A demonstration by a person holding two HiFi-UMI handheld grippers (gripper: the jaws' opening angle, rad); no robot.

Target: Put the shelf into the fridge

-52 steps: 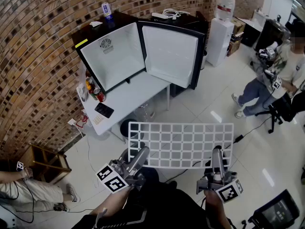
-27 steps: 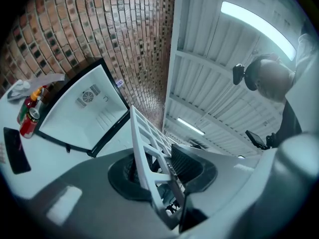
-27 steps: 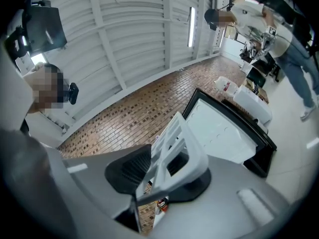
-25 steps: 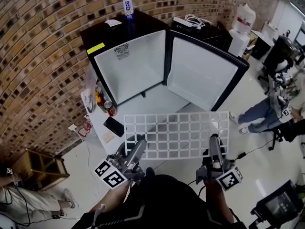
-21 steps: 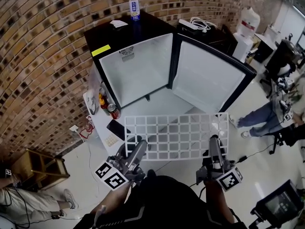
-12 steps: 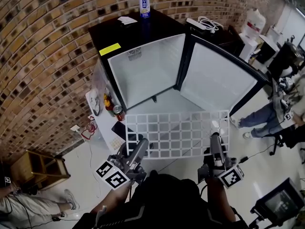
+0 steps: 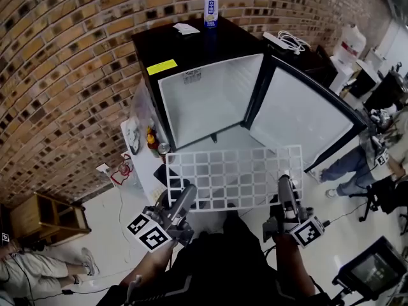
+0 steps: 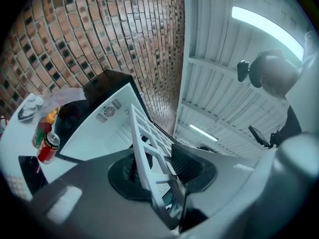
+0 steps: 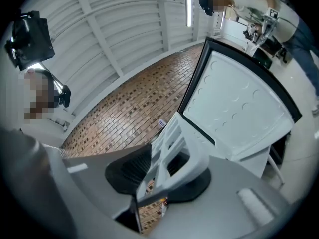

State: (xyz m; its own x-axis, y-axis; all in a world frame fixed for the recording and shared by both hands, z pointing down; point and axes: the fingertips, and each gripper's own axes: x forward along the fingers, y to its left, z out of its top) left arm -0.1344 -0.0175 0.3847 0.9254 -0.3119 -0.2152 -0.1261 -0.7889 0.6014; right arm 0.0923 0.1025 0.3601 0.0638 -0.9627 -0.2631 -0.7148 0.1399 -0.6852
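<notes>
At the far left, the surface [image 7: 143, 164] beside the fridge carried a red can [image 7: 163, 148] and bottles [image 7: 152, 139]. I judged these a reason to keep the load raised rather than slide it across. The left tongs [image 7: 188, 191] were closed on the near edge of the shelf [image 7: 233, 177] close to its left corner. In the left gripper view, a white grid bar of the shelf [image 8: 147, 138] sat pinched between the dark pads [image 8: 127, 171]. The shelf hung in the air roughly level, in front of the open fridge [image 7: 207, 101] and not yet inside it. Its far edge faced the empty white cavity. I judged the flat attitude necessary for the grid to meet the side-wall ledges squarely. The right tongs [image 7: 282, 187] gripped the same near edge close to its right corner, and their jaws had just tightened slightly on the bar between them [image 9: 174, 138]. A grip at each corner kept the wide panel from sagging or twisting. The door [image 7: 299, 123] stood swung wide to the right, which left the entry unobstructed.
</notes>
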